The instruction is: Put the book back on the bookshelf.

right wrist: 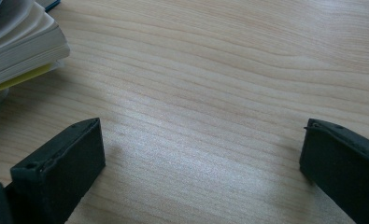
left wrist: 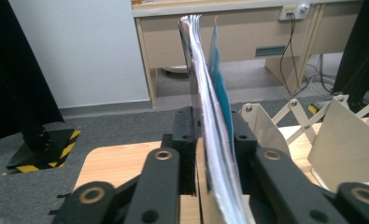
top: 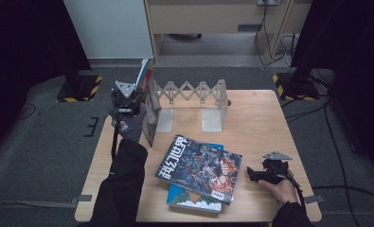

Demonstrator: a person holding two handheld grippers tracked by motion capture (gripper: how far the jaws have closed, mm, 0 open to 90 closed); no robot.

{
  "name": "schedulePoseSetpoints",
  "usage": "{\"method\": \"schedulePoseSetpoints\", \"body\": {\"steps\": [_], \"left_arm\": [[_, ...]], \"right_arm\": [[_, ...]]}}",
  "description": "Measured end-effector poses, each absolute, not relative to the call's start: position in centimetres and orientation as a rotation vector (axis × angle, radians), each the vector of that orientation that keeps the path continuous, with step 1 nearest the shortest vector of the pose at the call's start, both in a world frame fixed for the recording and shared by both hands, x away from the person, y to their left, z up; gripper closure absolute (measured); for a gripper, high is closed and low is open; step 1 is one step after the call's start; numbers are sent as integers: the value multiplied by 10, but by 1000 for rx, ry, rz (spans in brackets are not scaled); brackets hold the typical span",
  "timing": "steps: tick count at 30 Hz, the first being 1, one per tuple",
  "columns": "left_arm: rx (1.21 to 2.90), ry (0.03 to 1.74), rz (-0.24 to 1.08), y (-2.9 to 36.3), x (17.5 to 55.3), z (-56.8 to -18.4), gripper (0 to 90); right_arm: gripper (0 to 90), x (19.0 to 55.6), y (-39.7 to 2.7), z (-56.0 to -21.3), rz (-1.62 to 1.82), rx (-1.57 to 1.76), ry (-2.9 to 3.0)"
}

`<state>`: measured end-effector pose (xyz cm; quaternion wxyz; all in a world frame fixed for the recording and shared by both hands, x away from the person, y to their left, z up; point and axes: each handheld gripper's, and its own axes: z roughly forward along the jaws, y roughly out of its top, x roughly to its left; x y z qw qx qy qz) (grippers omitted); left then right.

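Upright magazine (left wrist: pixel 209 126), lower edge behind left claw (left wrist: pixel 213 140)

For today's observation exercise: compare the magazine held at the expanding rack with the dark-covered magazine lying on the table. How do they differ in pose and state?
The held magazine stands upright on edge beside the expanding rack; the dark-covered magazine lies flat, cover up. The held one sits between the jaws of the left gripper; the dark-covered one is untouched, with the open right gripper resting apart from it. The dark-covered one lies on a blue book; the held one stands on the table. Both have glossy illustrated covers.
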<state>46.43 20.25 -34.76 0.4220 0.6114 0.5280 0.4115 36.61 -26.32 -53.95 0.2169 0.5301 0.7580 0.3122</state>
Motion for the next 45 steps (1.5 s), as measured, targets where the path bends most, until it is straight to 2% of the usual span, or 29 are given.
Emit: {"method": "schedulePoseSetpoints", "body": {"steps": [5,10,22,40,45], "left_arm": [[1537,1303,1015,203,463,-348,698],[1537,1282,1014,202,461,-351,592],[1517,1251,1003,206,452,-347,433],[1480,1199,949,227,418,-322,321],[1453,1191,890,237,402,-319,301]], "right_arm": [[4,366,-263,-540,865,1469,2099],[4,366,-263,-540,865,1469,2099],[4,366,-263,-540,864,1471,2097],[8,366,-264,-539,868,1480,2089],[73,366,-266,-538,870,1482,2076]]}}
